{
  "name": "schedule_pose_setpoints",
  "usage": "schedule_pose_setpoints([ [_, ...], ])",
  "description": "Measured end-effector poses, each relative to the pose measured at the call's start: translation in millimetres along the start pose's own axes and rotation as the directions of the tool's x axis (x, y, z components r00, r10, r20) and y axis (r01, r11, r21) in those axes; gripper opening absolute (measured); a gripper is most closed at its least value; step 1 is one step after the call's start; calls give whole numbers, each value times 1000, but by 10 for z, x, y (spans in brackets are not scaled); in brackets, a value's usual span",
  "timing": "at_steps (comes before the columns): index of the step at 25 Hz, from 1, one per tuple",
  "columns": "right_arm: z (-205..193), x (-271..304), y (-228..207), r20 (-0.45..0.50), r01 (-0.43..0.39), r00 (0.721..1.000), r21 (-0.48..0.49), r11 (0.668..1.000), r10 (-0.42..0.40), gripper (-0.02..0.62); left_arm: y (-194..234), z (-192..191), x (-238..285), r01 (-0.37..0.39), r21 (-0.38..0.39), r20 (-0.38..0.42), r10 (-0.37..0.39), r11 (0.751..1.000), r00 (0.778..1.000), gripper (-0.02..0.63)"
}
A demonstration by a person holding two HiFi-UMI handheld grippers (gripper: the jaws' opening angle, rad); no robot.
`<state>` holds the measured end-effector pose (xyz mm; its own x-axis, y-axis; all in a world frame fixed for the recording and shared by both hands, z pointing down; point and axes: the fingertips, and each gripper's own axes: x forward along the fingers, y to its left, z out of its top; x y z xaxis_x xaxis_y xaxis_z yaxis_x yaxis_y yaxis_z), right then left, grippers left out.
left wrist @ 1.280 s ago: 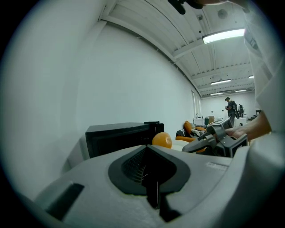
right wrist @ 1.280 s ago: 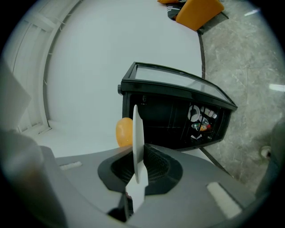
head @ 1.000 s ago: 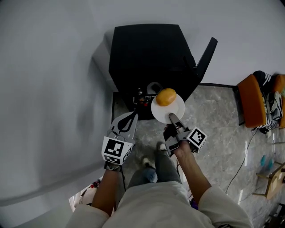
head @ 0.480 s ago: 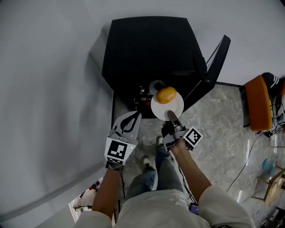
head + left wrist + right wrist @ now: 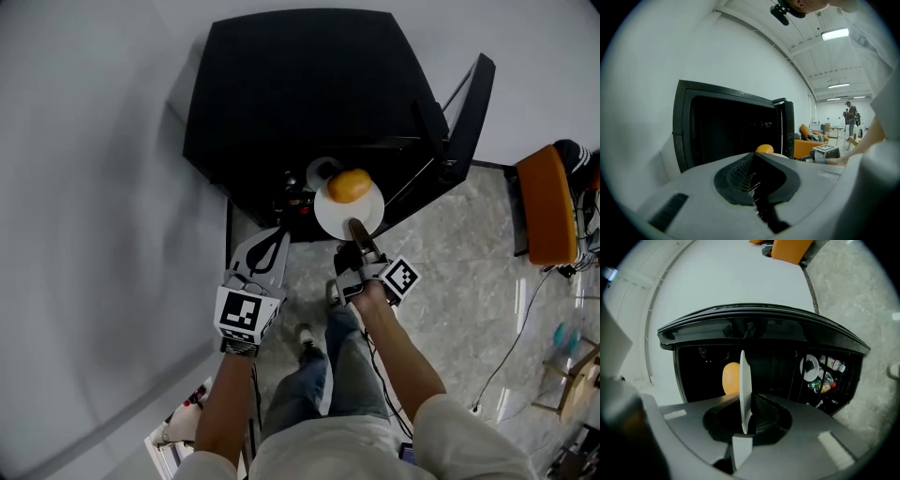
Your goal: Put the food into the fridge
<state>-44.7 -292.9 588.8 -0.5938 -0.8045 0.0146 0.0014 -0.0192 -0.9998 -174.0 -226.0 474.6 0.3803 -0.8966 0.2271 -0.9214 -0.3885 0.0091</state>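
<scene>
Floor [image 5: 450, 272] here is pale grey marble-looking tile, and the black fridge [image 5: 300, 94] sits on it at the far side, up against the white wall [image 5: 94, 187], door swung open. Orange seat [image 5: 544, 206] stands off to the right, with a thin dark cable [image 5: 514, 337] trailing over the tiles nearer in.

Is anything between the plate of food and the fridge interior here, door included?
Nothing visible blocks it. The fridge door stands open to the right, and the plate in the right claw faces the dark opening. The bottles sit off to one side inside.
</scene>
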Motion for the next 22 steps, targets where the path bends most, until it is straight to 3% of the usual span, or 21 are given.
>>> schedule_pose_setpoints([
  [22, 217, 439, -833, 35, 39, 999, 24, 999, -40, 23, 130, -551, 134, -10, -60, -48, 7, 998, 999, 3],
])
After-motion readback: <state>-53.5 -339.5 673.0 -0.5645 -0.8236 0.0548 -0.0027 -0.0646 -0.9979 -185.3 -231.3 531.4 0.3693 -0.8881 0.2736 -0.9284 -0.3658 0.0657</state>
